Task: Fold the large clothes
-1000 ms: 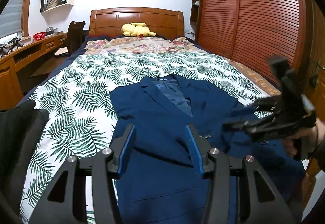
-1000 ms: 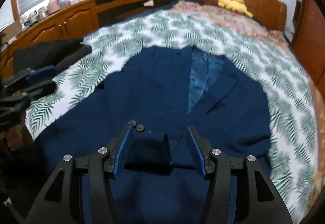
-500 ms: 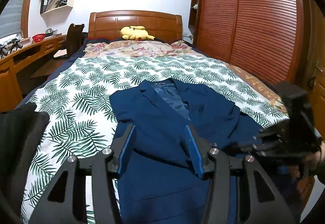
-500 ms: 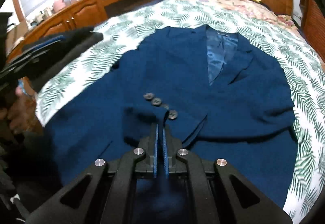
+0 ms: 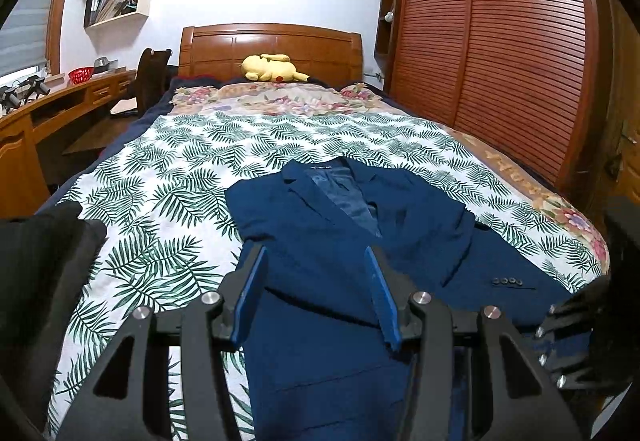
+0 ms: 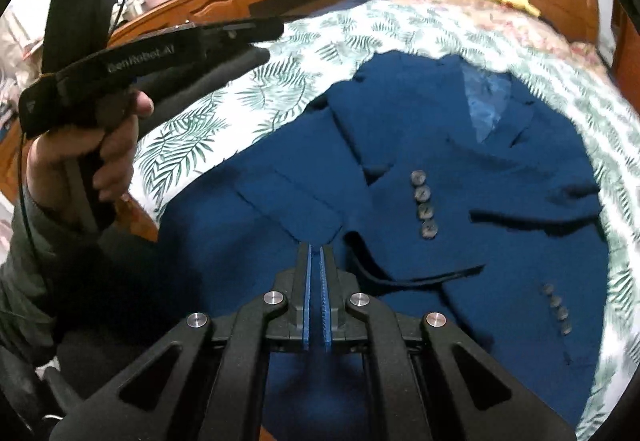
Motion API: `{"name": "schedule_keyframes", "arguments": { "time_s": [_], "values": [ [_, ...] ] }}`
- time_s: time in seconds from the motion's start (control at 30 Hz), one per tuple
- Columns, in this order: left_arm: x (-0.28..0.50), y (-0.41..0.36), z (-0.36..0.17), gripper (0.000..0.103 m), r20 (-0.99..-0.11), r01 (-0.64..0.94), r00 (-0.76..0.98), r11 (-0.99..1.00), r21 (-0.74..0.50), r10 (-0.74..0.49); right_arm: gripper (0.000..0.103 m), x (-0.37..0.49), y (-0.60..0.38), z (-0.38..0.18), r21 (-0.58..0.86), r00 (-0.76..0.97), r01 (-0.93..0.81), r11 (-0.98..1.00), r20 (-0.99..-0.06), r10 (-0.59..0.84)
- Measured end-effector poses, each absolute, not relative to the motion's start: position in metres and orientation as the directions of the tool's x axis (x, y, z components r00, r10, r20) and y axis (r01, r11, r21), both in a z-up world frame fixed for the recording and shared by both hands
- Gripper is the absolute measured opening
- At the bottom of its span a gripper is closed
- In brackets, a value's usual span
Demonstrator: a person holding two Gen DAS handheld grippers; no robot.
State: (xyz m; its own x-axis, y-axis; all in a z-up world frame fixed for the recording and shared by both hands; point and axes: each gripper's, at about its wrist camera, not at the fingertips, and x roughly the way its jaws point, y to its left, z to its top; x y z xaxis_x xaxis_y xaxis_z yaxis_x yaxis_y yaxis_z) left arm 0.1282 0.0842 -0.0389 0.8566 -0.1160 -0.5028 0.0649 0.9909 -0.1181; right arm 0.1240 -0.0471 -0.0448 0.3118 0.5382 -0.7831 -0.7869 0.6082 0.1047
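A navy blue suit jacket (image 5: 352, 241) lies face up on the leaf-print bedspread (image 5: 168, 177), collar toward the headboard. It also shows in the right wrist view (image 6: 460, 181), with one sleeve and its cuff buttons (image 6: 423, 201) laid across the front. My left gripper (image 5: 316, 289) is open and empty, held above the jacket's lower part. My right gripper (image 6: 316, 253) is shut, its tips at the jacket's front edge; I cannot tell if cloth is pinched between the pads. The left gripper (image 6: 224, 37) appears in the right wrist view, held up in a hand.
A wooden headboard (image 5: 272, 45) with a yellow plush toy (image 5: 272, 67) is at the far end. A wooden desk (image 5: 48, 109) and chair run along the left. A slatted wardrobe (image 5: 500, 41) stands on the right. A black garment (image 5: 36, 261) lies at the bed's near left.
My right gripper closed from open and has pulled back toward the jacket's hem; the sleeve now lies across the front. The left gripper has risen and drawn back a little.
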Motion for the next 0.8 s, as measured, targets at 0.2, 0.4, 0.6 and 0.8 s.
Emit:
{"name": "schedule_keyframes", "arguments": {
  "time_s": [0.2, 0.4, 0.6, 0.8],
  "values": [
    [0.129, 0.082, -0.039, 0.049, -0.505, 0.070, 0.855, 0.992, -0.110, -0.116, 0.021, 0.151, -0.056, -0.032, 0.032, 0.423, -0.738, 0.674, -0.757, 0.499],
    [0.130, 0.079, -0.040, 0.049, -0.512, 0.070, 0.851, 0.992, -0.106, -0.115, 0.041, 0.198, -0.063, -0.055, -0.013, 0.470, -0.672, 0.740, -0.780, 0.413],
    [0.130, 0.079, -0.041, 0.049, -0.514, 0.074, 0.849, 0.992, -0.105, -0.118, 0.042, 0.230, -0.074, -0.094, 0.028, 0.416, -0.624, 0.781, -0.834, 0.362],
    [0.131, 0.074, -0.042, 0.049, -0.516, 0.089, 0.848, 0.991, -0.096, -0.126, 0.017, 0.219, -0.088, -0.098, 0.115, 0.349, -0.657, 0.745, -0.829, 0.436]
  ]
}}
